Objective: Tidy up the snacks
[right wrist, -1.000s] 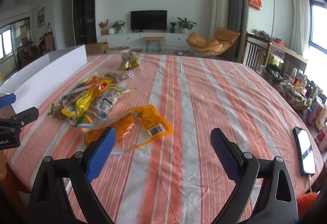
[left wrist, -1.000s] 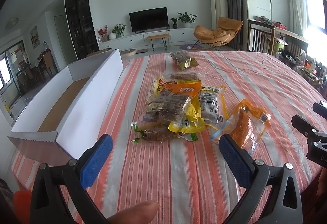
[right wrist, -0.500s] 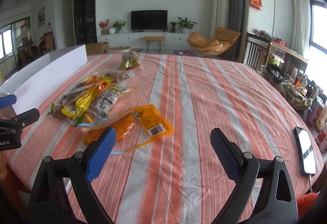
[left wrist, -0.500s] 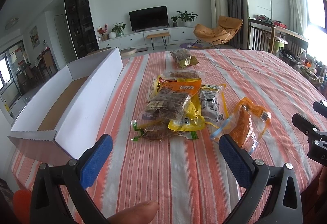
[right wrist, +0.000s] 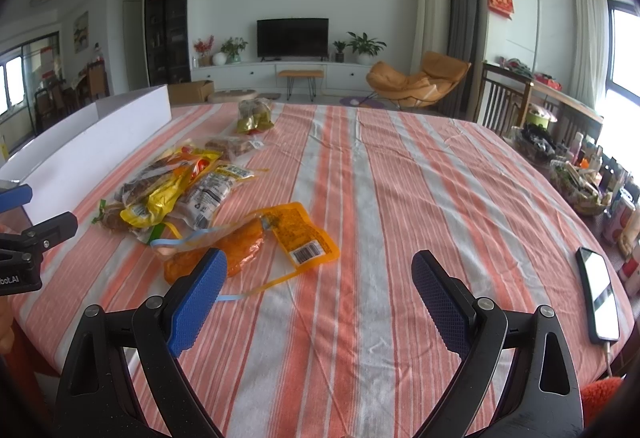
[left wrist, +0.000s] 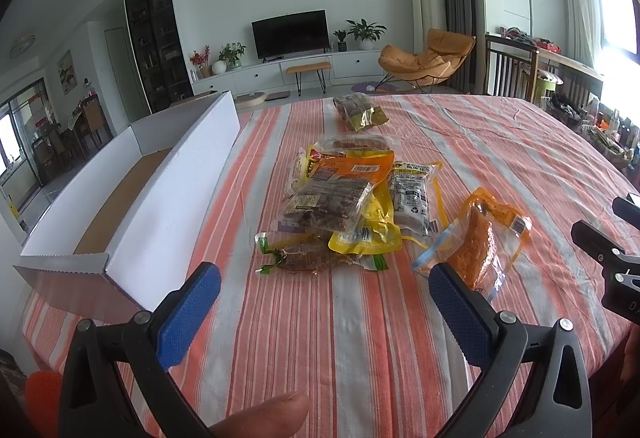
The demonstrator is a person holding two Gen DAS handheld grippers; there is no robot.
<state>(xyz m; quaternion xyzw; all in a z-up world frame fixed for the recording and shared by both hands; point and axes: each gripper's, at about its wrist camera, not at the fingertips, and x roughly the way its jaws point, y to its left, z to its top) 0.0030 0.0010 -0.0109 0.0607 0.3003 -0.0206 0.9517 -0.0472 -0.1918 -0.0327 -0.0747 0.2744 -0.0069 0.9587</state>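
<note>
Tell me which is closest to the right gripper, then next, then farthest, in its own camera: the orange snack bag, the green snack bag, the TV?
From the right gripper:
1. Orange snack bag, on the striped cloth just ahead, by the gripper's left finger.
2. Green snack bag, alone at the table's far edge, left of centre.
3. TV, against the back wall, beyond the table.

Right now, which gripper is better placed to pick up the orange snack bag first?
Probably the right gripper: the orange snack bag lies just past its left finger. The left gripper faces the pile.
</note>
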